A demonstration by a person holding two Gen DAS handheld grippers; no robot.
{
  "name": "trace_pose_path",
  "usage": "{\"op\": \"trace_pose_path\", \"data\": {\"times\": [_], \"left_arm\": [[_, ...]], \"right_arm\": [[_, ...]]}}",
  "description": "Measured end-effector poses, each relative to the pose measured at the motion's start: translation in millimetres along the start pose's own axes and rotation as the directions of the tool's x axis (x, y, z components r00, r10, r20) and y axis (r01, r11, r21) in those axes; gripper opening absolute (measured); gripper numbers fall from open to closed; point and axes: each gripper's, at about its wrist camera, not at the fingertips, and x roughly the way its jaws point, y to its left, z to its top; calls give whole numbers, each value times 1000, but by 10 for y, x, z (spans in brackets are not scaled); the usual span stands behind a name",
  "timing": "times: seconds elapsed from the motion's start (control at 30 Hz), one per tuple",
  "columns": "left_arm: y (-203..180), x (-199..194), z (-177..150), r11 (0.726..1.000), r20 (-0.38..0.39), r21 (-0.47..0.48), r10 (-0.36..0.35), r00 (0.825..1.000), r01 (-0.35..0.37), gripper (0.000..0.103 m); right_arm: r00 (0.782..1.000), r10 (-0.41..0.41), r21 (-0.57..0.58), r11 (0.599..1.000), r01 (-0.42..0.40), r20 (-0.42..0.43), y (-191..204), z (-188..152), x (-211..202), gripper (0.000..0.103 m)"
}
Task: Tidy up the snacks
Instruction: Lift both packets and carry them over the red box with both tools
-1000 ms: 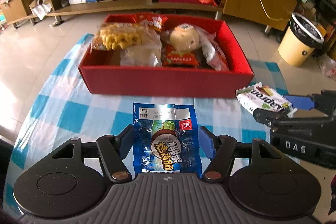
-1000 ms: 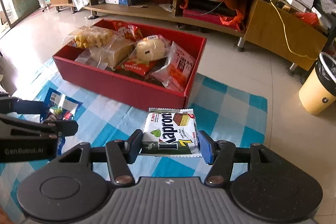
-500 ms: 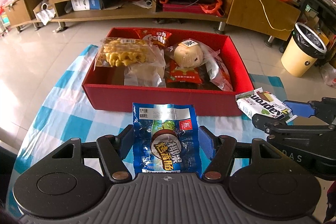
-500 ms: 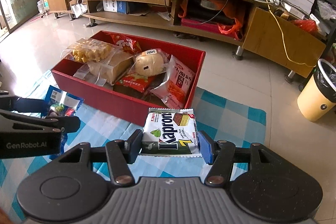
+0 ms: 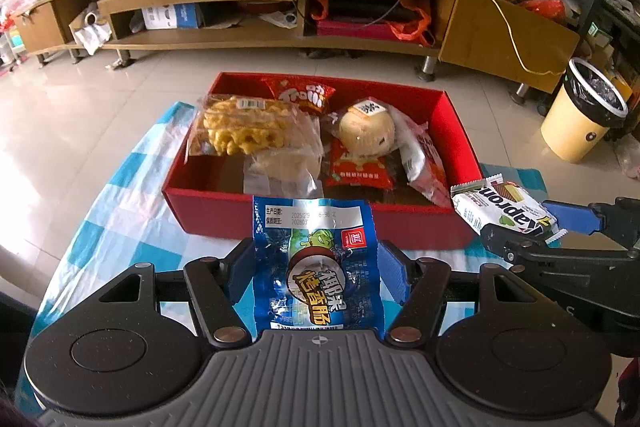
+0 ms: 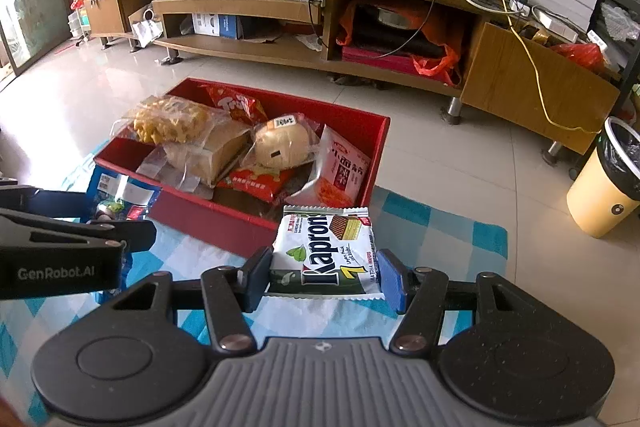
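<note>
Left gripper (image 5: 316,267) clenched on blue snack packet (image 5: 316,267), right gripper (image 6: 325,269) on Kapron wafer pack (image 6: 326,253), both seemingly above the checked cloth (image 6: 432,239), near red box (image 5: 320,223).

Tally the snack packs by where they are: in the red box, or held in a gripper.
In the red box: 6 that show (waffle bag, clear bread pack, red chip bag, round bun, red flat pack, white-and-pink pack)
Held in the left gripper: 1, blue packet
Held in the right gripper: 1, Kapron wafer
Total: 8
</note>
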Motion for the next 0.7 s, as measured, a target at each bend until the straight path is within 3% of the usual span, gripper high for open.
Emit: {"op": "trace_pose_path", "data": {"times": [0.7], "left_arm": [[64,138,362,999,39,-28,33,999,-32,71]], "right_arm": [[1000,-12,18,1000,11,24,-31,276,175,57]]}}
